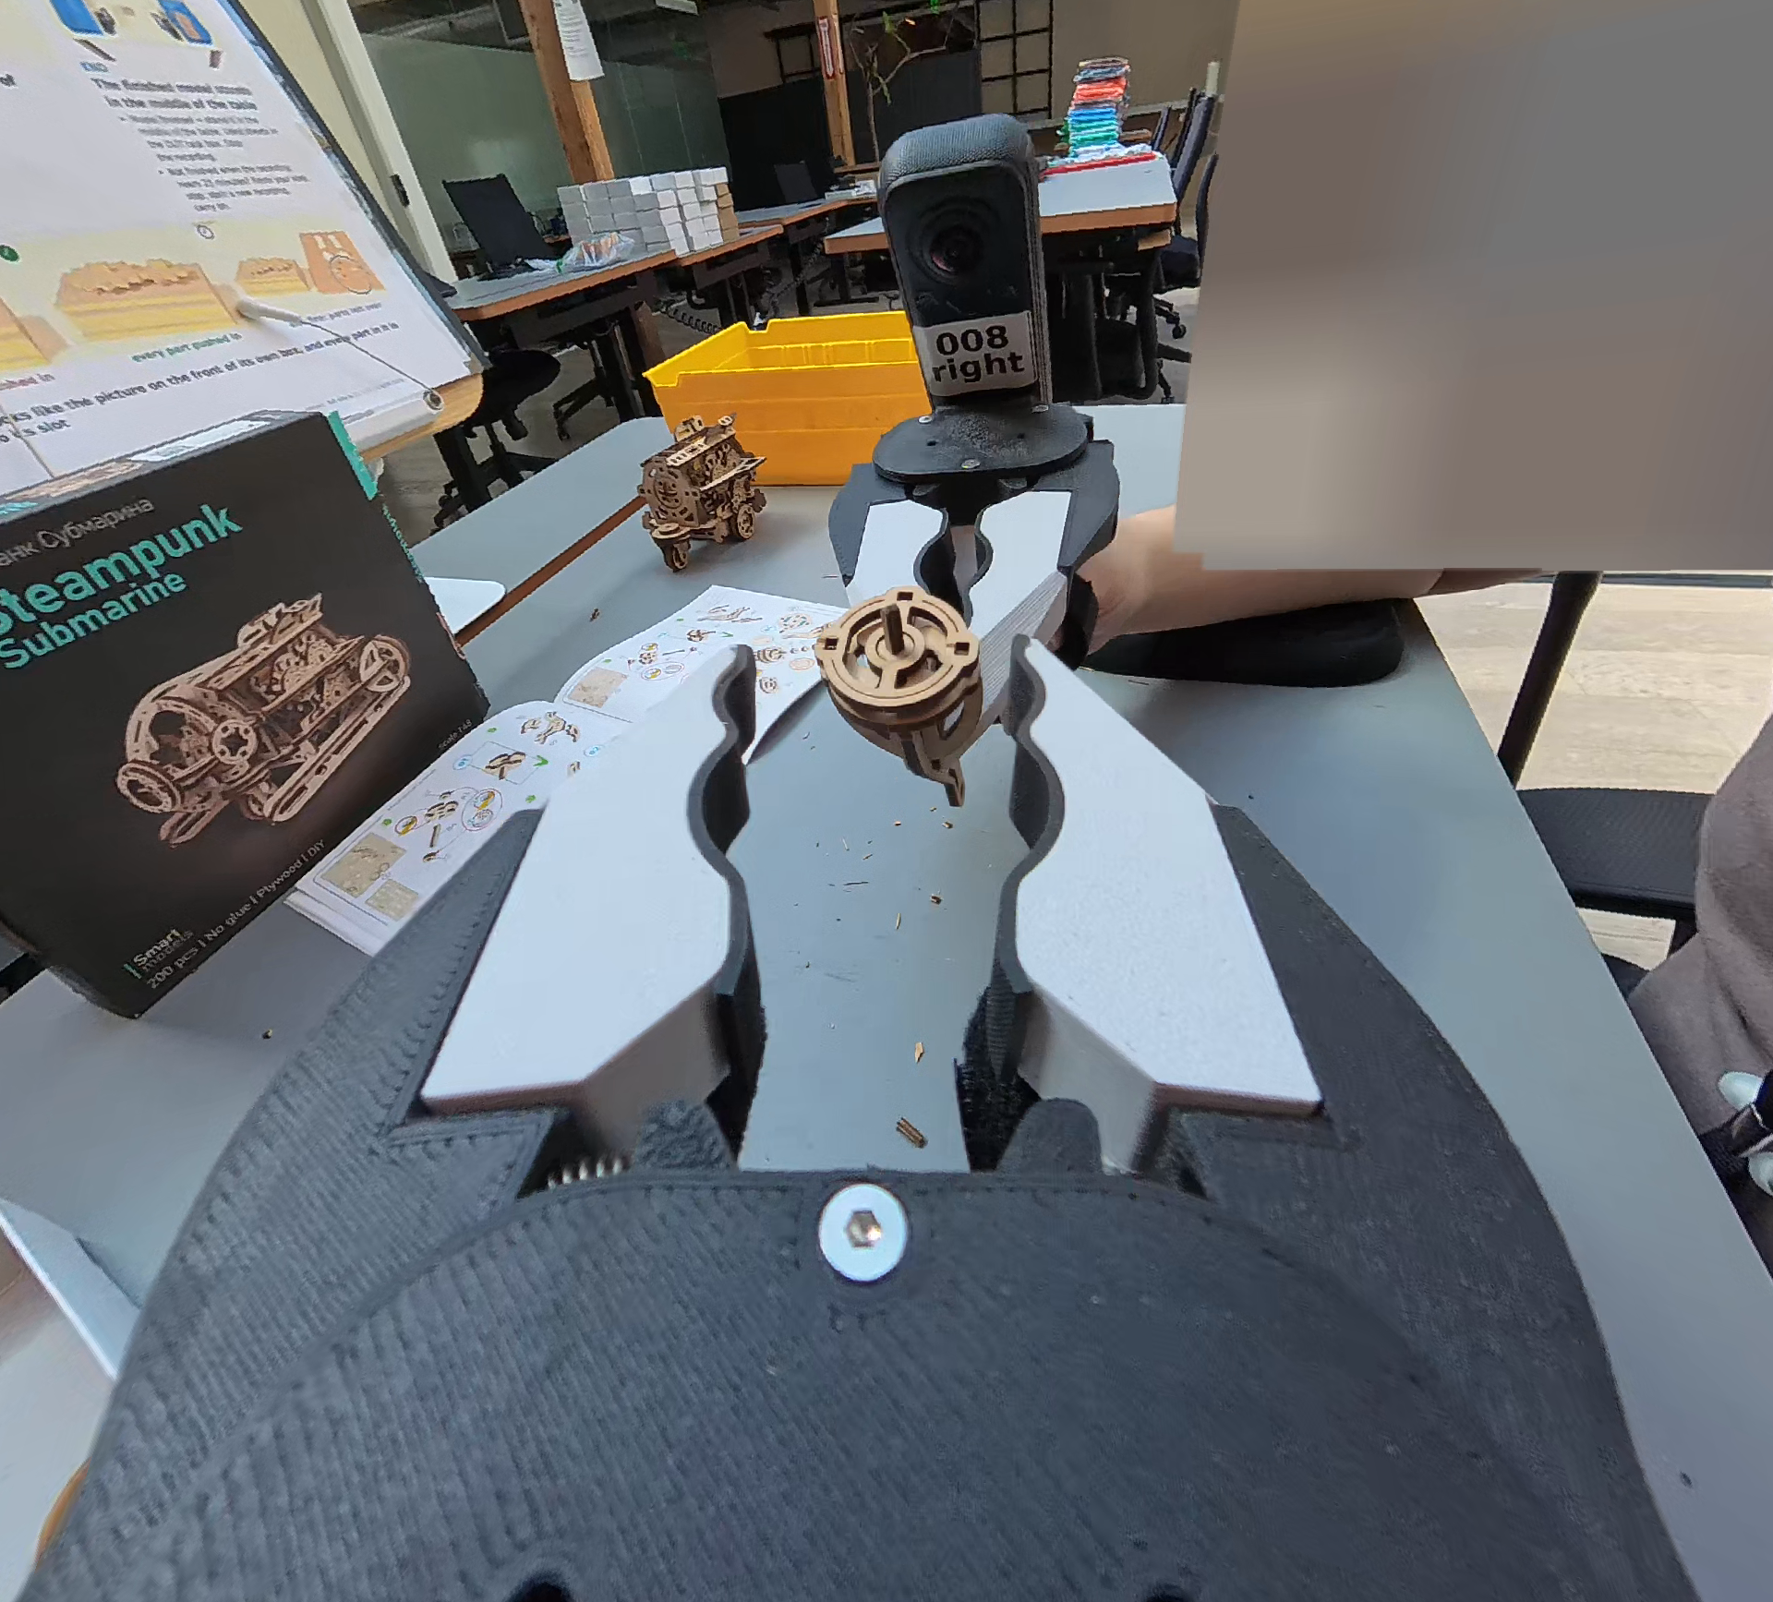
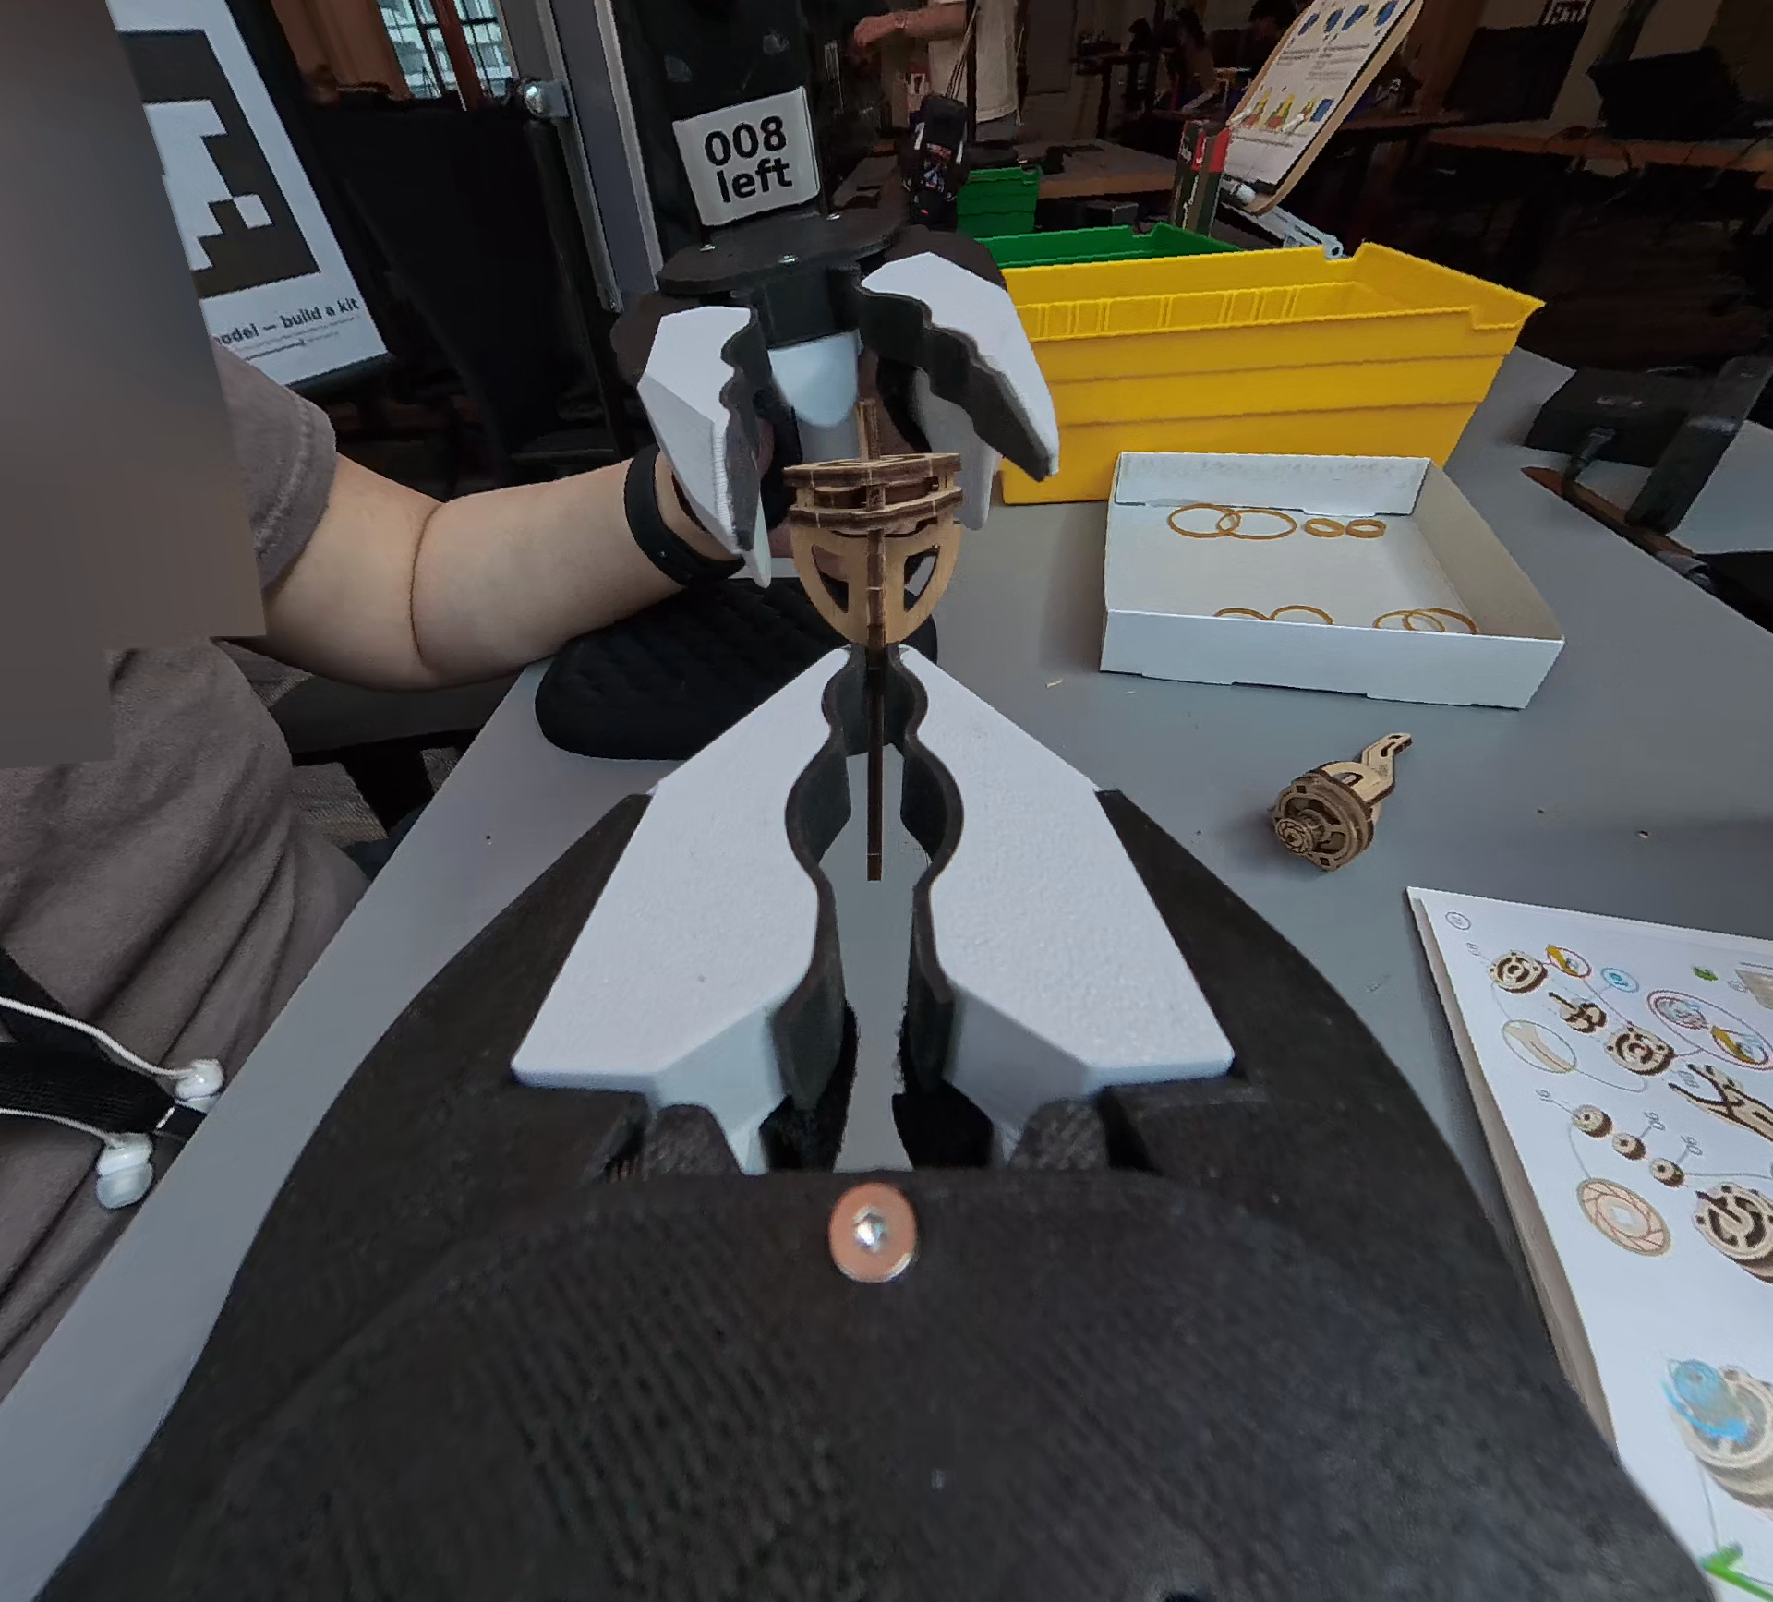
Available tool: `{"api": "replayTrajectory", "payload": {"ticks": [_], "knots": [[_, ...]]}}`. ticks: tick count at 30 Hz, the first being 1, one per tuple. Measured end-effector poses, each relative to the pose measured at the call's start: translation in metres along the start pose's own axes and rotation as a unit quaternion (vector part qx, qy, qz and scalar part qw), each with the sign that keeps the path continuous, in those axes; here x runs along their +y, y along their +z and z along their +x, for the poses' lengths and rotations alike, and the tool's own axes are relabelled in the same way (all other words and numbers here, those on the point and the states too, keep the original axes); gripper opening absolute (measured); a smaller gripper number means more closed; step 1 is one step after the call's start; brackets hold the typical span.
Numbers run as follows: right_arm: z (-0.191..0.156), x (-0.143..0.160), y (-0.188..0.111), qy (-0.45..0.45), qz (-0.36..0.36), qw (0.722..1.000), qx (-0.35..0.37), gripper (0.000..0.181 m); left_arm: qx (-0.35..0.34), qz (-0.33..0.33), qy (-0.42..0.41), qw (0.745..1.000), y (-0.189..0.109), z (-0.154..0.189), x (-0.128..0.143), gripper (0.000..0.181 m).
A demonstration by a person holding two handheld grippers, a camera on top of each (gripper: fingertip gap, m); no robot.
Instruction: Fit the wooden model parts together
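Observation:
A round wooden sub-assembly (image 1: 897, 673) of stacked discs on a curved frame, with a thin shaft through it, is held above the grey table (image 1: 1247, 836). My right gripper (image 2: 875, 673) is shut on its thin lower stem, and the discs (image 2: 873, 491) stand upright past the fingertips. The right gripper also shows in the left wrist view (image 1: 969, 597), facing me. My left gripper (image 1: 883, 664) is open, with its fingertips on either side of the discs; it also shows in the right wrist view (image 2: 897, 505), jaws spread around the top. Whether a finger touches the part is unclear.
A second wooden sub-assembly (image 2: 1338, 808) lies on the table at the right. A white tray (image 2: 1324, 654) holds rubber bands. Nearby are a yellow bin (image 1: 796, 395), a small wooden model (image 1: 700, 491), the kit box (image 1: 211, 693), instruction sheets (image 1: 624, 693) and a black wrist rest (image 2: 691, 693). Less than 4 cm separates the two grippers' tips.

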State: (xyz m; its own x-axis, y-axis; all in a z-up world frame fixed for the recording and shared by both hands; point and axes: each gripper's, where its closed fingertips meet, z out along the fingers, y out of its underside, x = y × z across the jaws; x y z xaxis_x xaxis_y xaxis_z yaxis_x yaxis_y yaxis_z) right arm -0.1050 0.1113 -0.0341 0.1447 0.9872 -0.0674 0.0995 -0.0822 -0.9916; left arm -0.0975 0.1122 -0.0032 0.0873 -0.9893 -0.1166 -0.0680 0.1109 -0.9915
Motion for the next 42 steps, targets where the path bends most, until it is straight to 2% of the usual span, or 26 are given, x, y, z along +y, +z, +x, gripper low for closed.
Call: {"api": "replayTrajectory", "payload": {"ticks": [4,9,14,21,28,42], "knots": [[0.006,-0.005,-0.002,0.114,0.018,0.993,-0.013,0.001,-0.052,0.001,0.050,0.997,-0.005,-0.011,-0.004,0.057],[0.015,-0.002,-0.002,0.246,0.026,0.969,-0.025,0.000,-0.120,-0.017,0.145,0.982,-0.009,-0.019,-0.005,0.047],[0.017,0.015,0.003,0.329,-0.011,0.944,-0.031,0.001,-0.128,-0.055,0.199,0.970,-0.003,-0.015,0.007,0.039],[0.009,0.029,0.007,0.344,-0.060,0.936,-0.046,0.001,-0.101,-0.117,0.208,0.966,0.004,-0.010,0.033,0.034],[0.006,0.032,0.006,0.357,-0.070,0.929,-0.066,0.000,-0.070,-0.123,0.175,0.974,0.007,-0.007,0.042,0.030],[0.002,0.039,0.006,0.353,-0.094,0.928,-0.069,0.001,-0.048,-0.127,0.171,0.976,0.007,-0.002,0.047,0.026]]}}
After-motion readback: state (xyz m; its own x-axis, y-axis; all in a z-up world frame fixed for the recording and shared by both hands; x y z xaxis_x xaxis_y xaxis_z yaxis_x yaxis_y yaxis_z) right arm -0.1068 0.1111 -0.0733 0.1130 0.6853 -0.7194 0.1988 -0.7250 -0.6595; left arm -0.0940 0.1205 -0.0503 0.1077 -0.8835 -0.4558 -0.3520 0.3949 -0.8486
